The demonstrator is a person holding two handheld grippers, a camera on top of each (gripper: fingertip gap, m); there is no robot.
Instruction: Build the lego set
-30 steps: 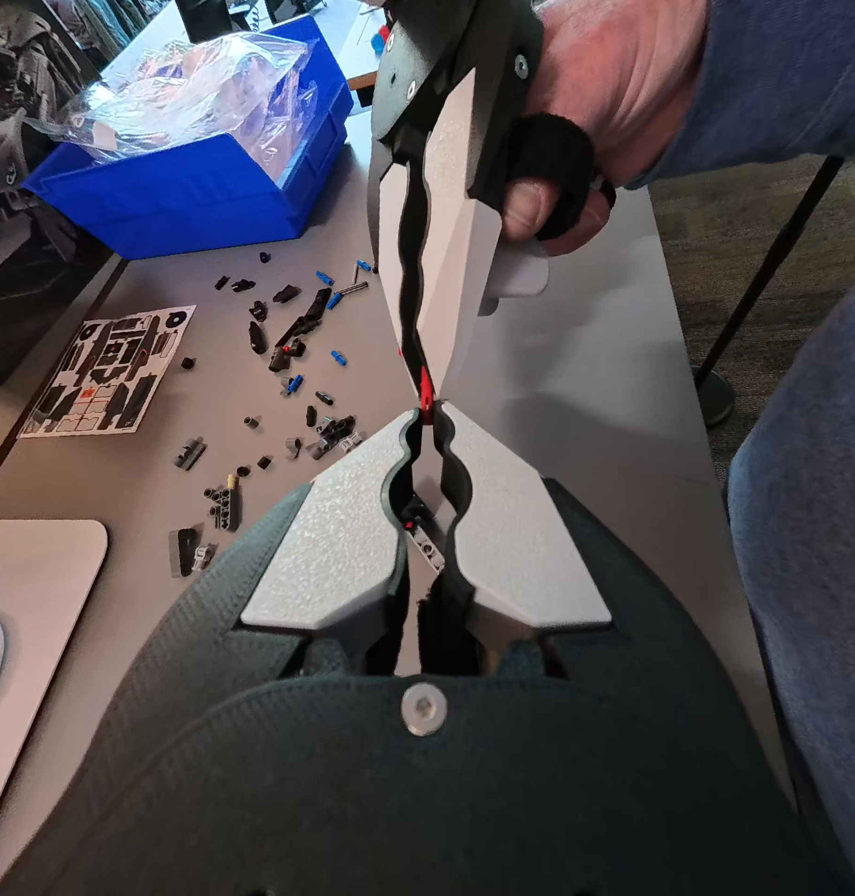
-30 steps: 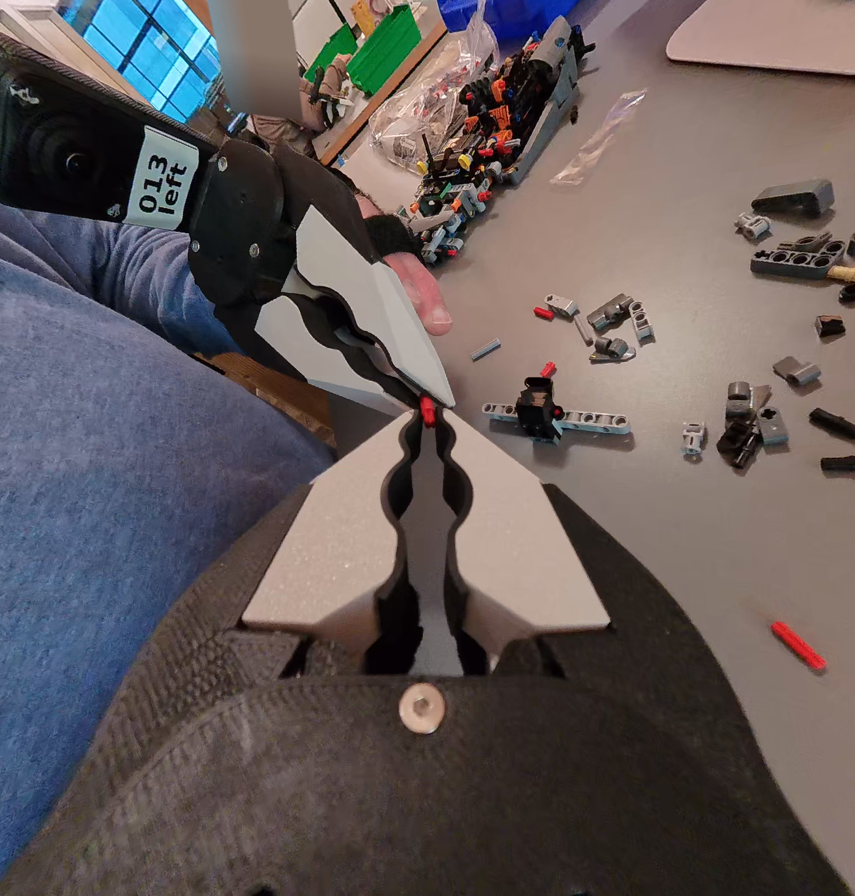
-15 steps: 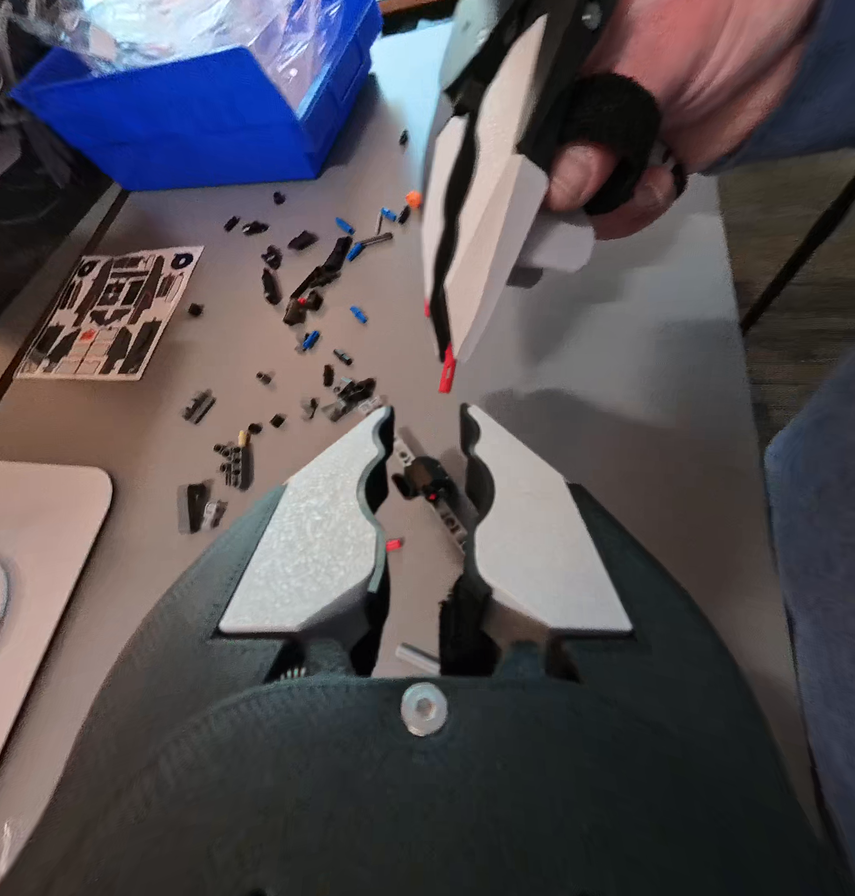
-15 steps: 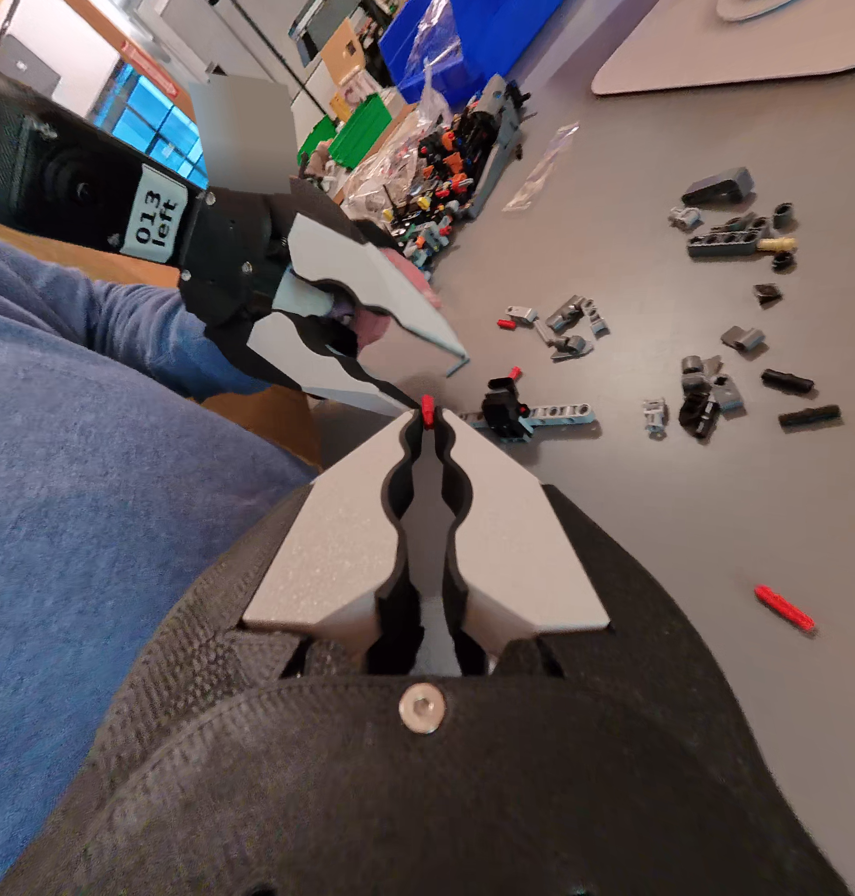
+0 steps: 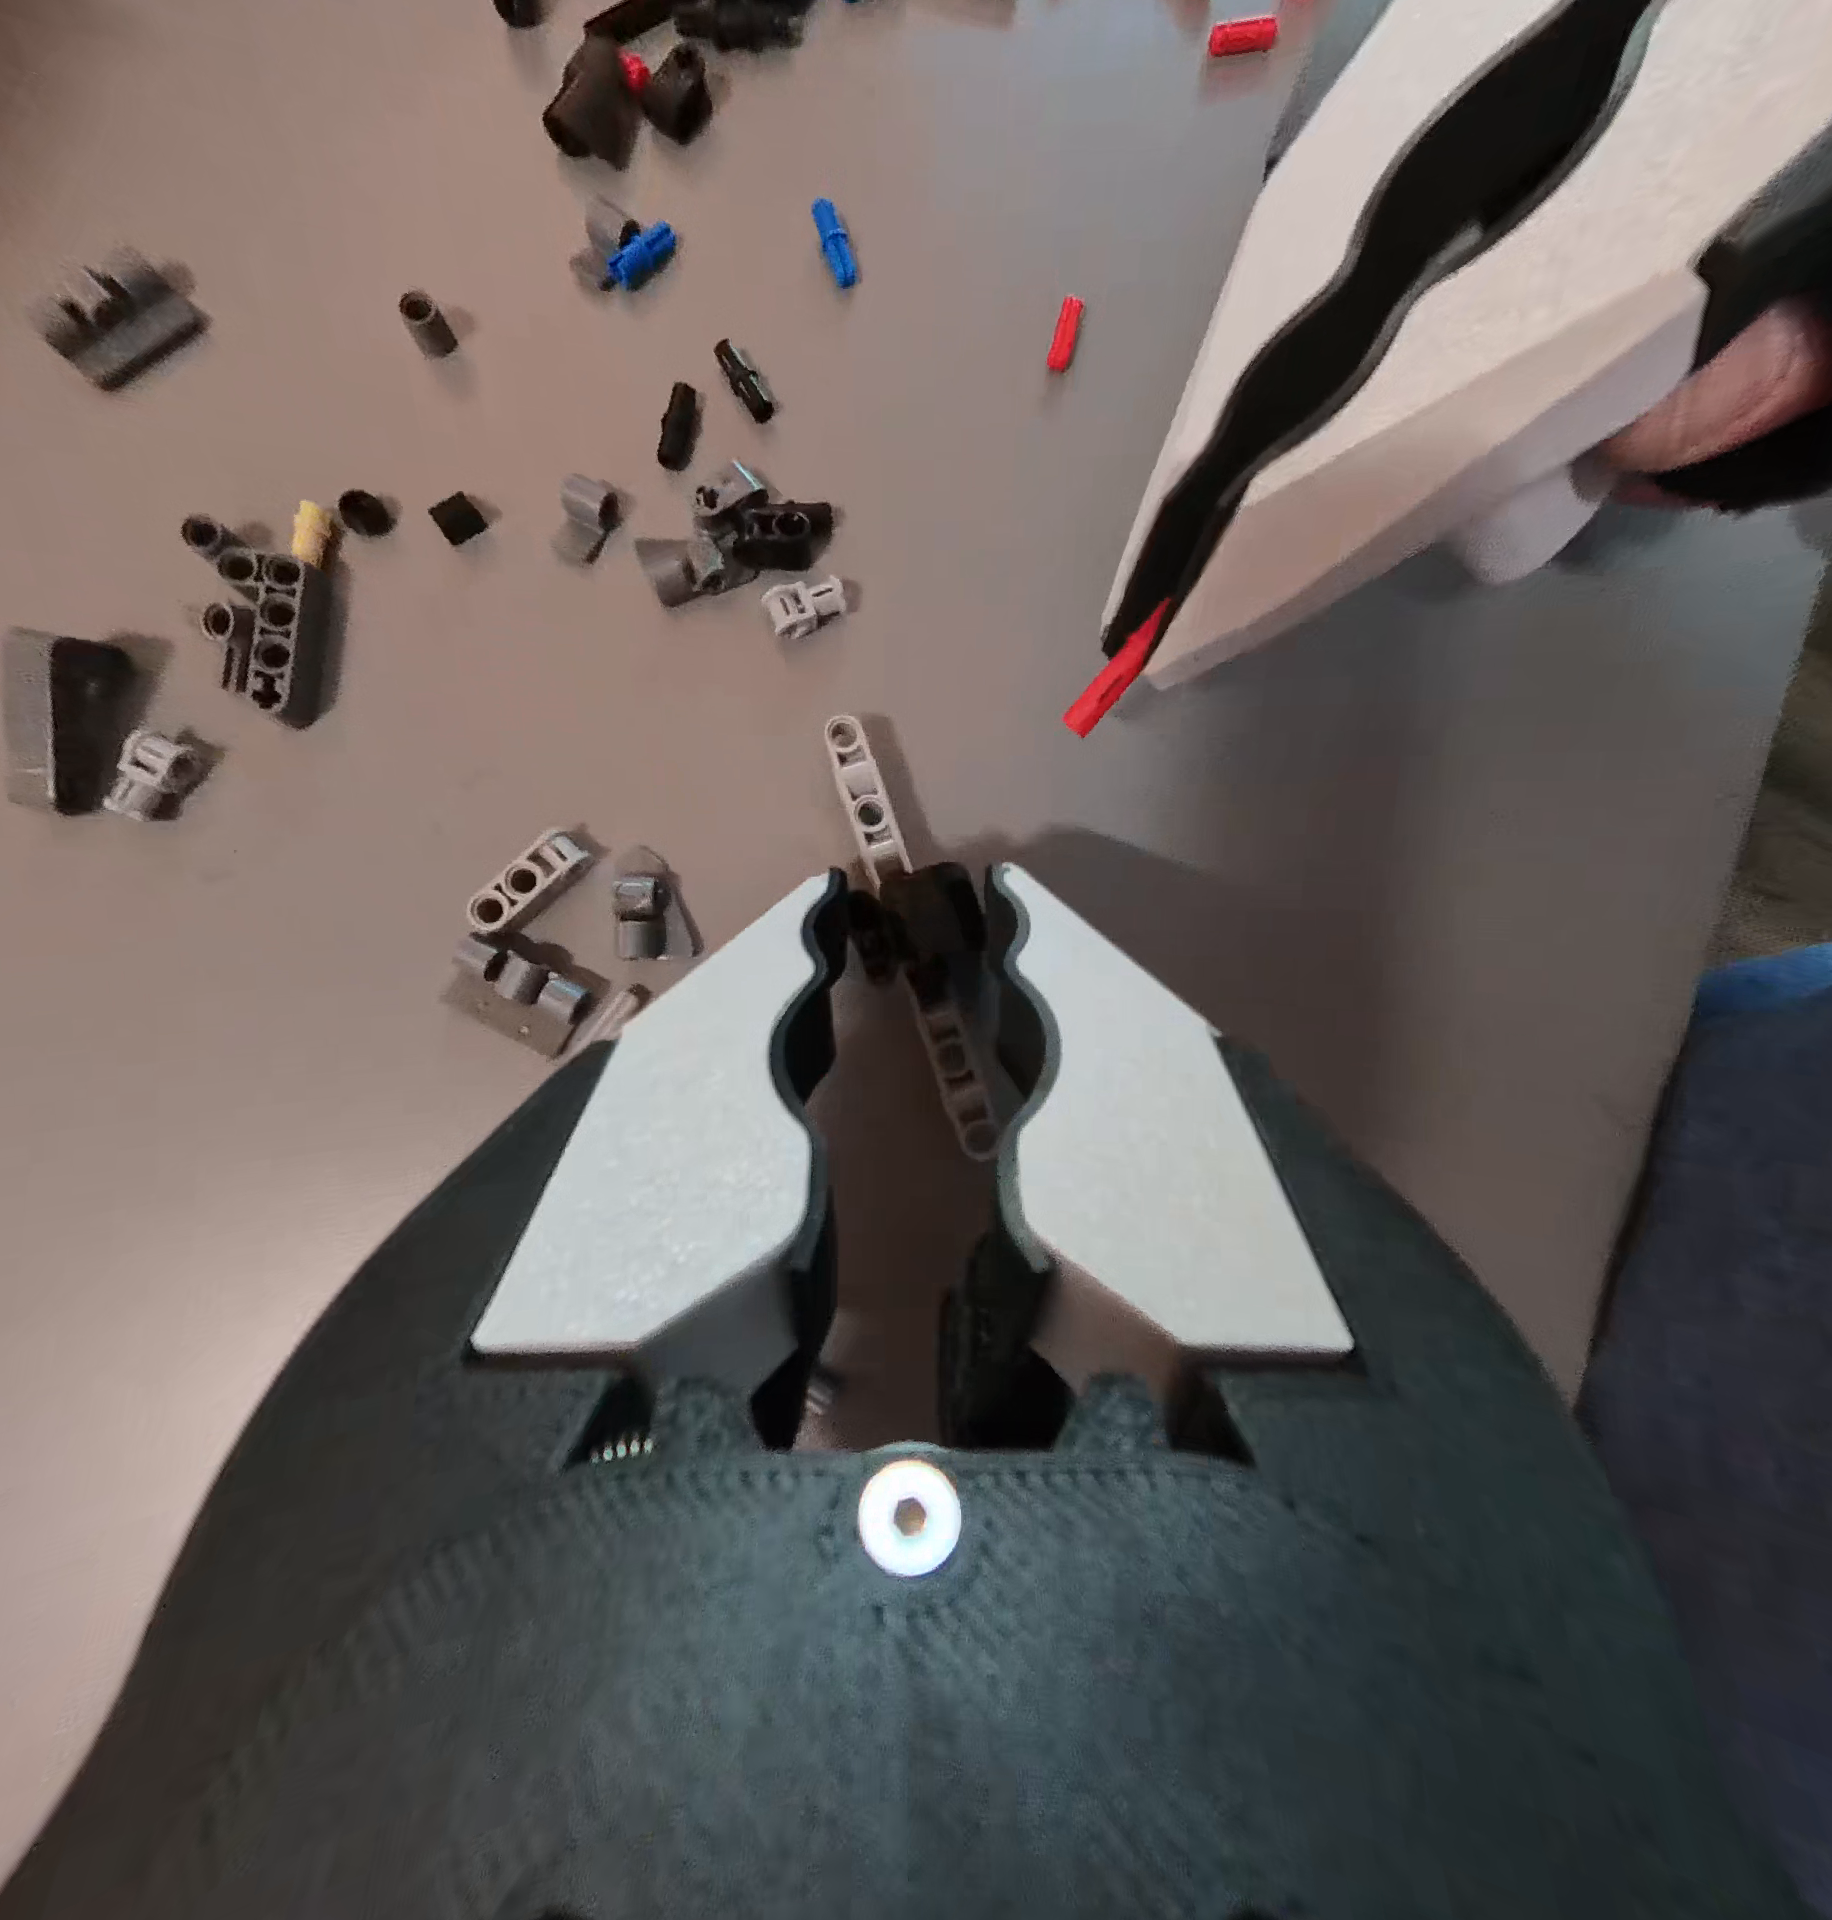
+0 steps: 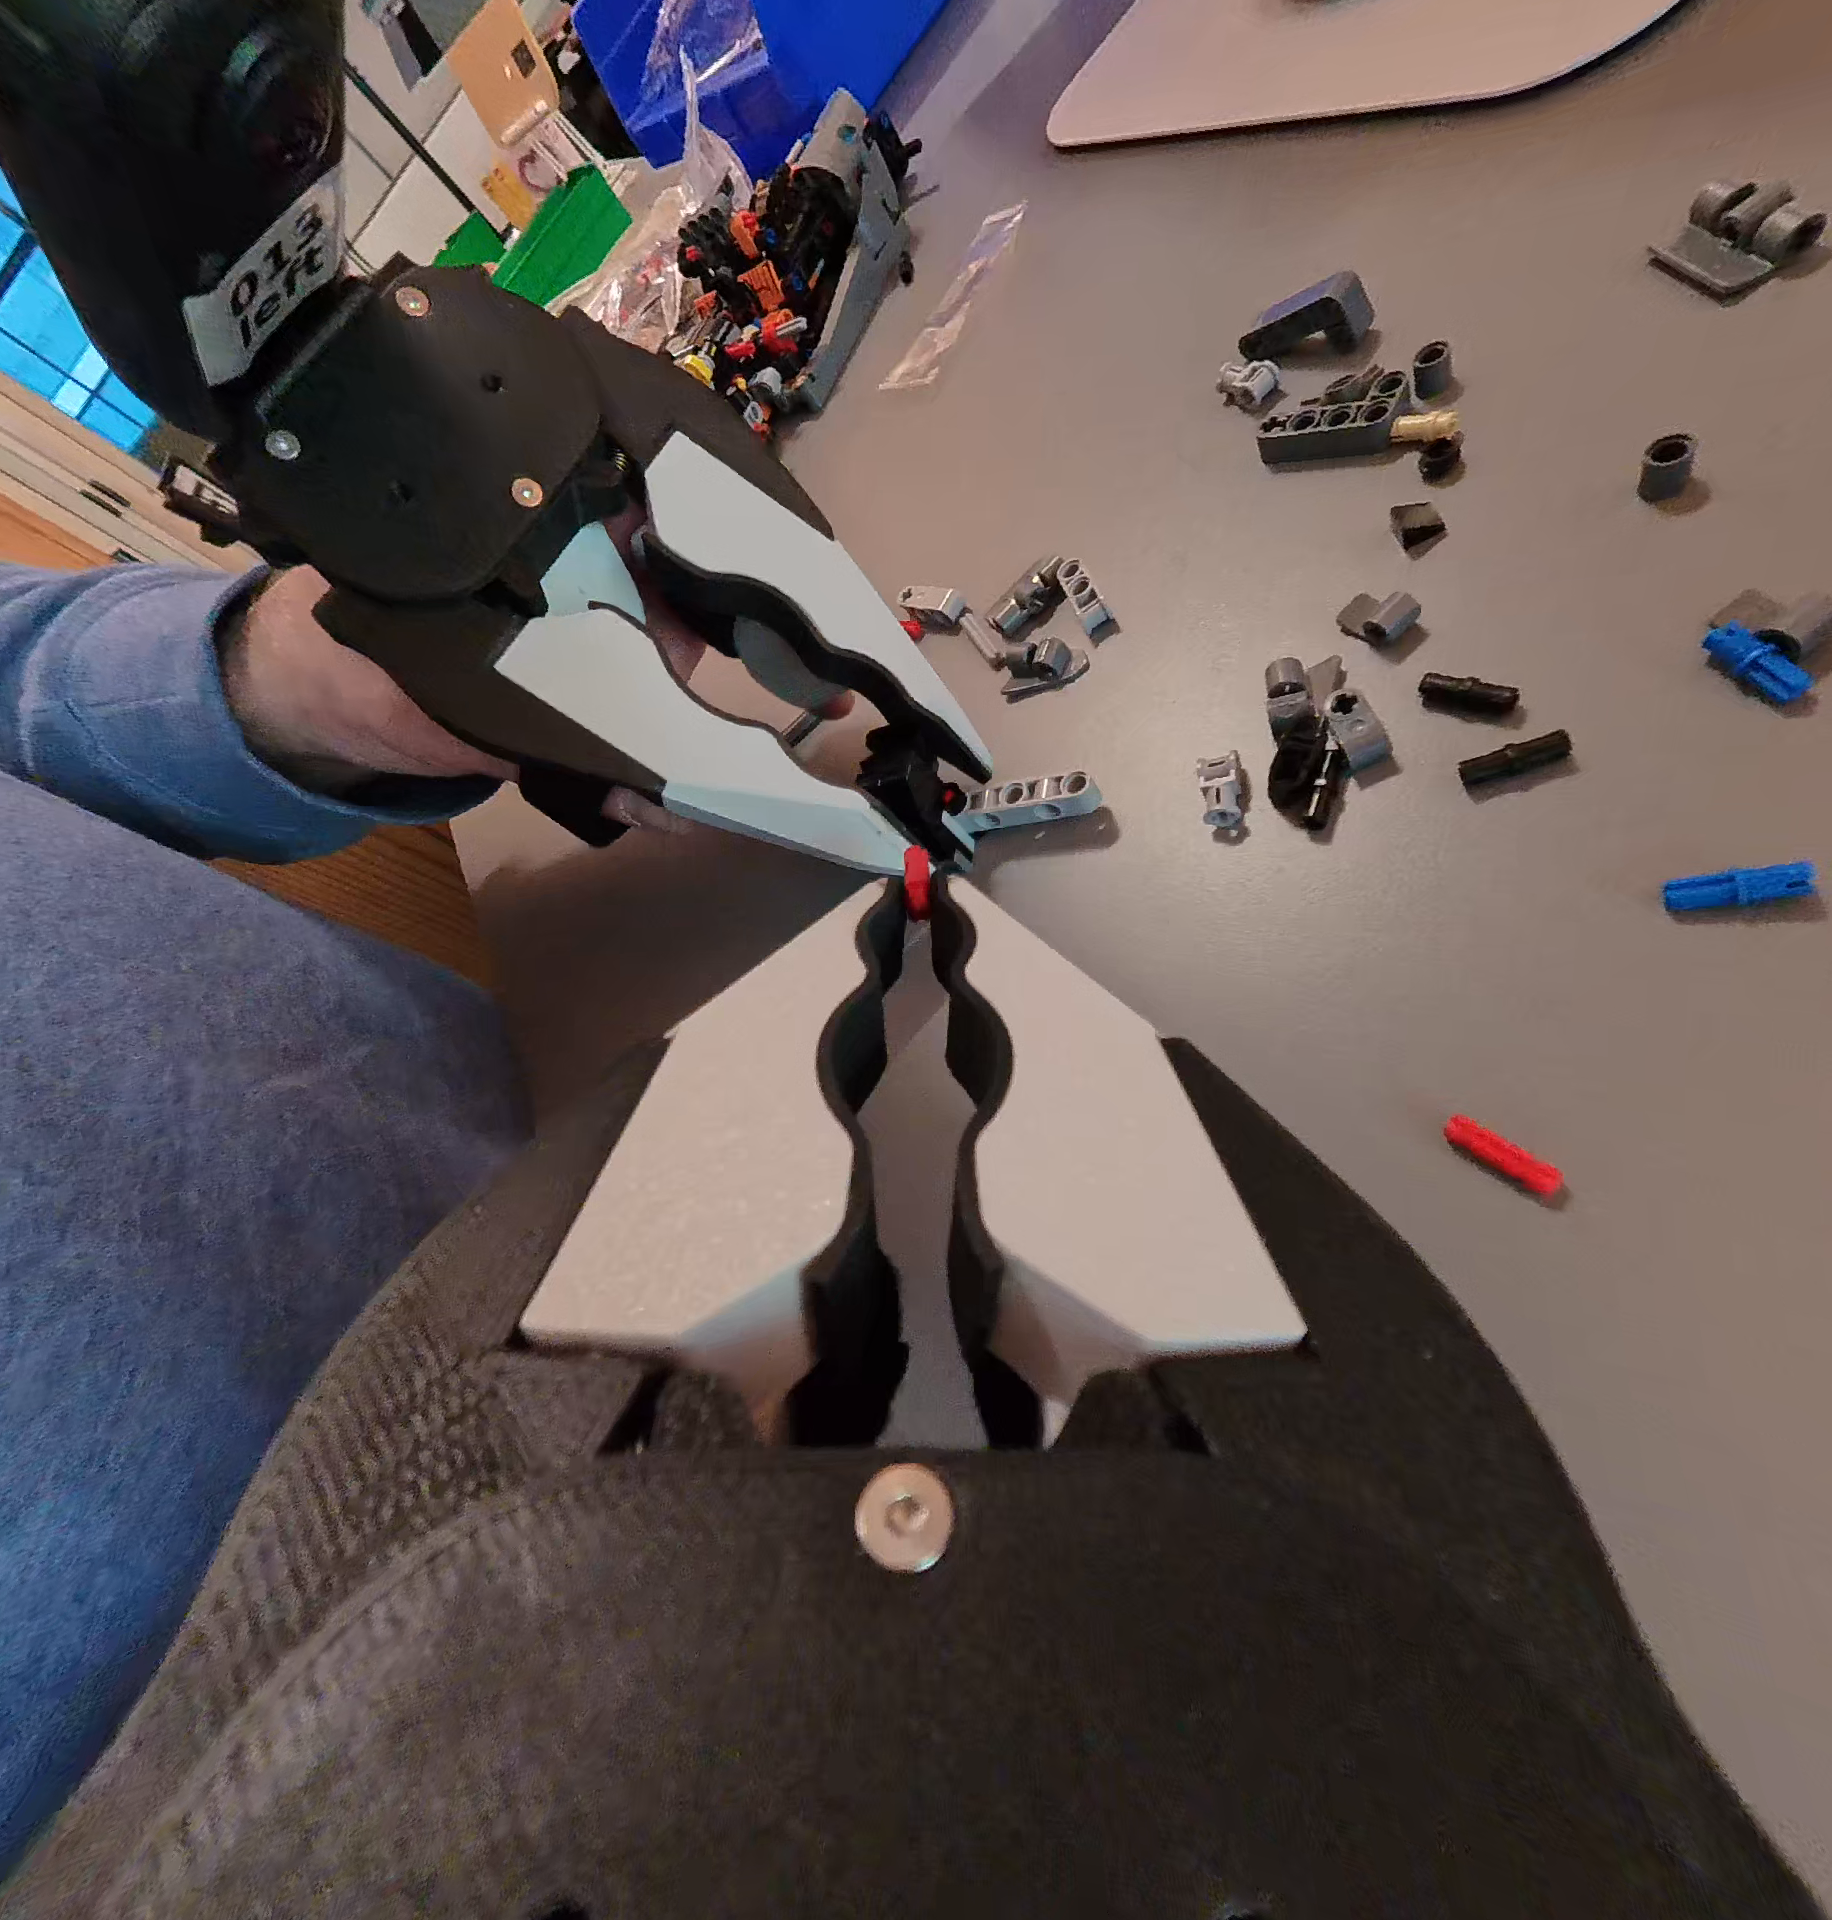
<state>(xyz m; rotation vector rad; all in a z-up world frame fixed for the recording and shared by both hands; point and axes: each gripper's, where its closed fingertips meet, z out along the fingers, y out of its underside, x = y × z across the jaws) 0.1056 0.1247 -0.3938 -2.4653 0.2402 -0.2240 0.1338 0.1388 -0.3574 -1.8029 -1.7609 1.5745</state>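
My left gripper [image 5: 912, 894] is low over the grey table, its jaws closed around the black block of a small assembly [image 5: 917, 935] built on a light grey holed beam [image 5: 865, 805]. The beam lies along the gap between the fingers. In the right wrist view the same gripper [image 6: 933, 816] grips the black block [image 6: 907, 774], and the beam [image 6: 1037, 800] sticks out to the right. My right gripper [image 6: 917, 883] is shut on a short red axle [image 6: 917, 878]. Its tip hovers just beside the assembly. In the left wrist view the right gripper [image 5: 1135, 644] comes in from the upper right, the red axle [image 5: 1109, 675] jutting out.
Loose small parts lie scattered on the table: a dark grey angled beam [image 5: 278, 623], blue pins [image 5: 834, 241], a blue pin [image 6: 1738, 888], a red pin [image 6: 1502, 1155]. A partly built model [image 6: 808, 270], a blue bin [image 6: 746, 73] and a pale mat [image 6: 1307, 73] sit farther off. The table edge [image 5: 1722, 831] is at my right. Some 5 centimetres of space lies between my two pairs of fingers. About 10 centimetres separates my right fingertips from the red pin [image 6: 1502, 1155]. Seen from the left wrist view [image 5: 1066, 331] as well.
A second ago both grippers held the red axle. The left one let go, opened, dropped to the table and closed around the black-and-grey assembly. The right gripper followed, still holding the axle.
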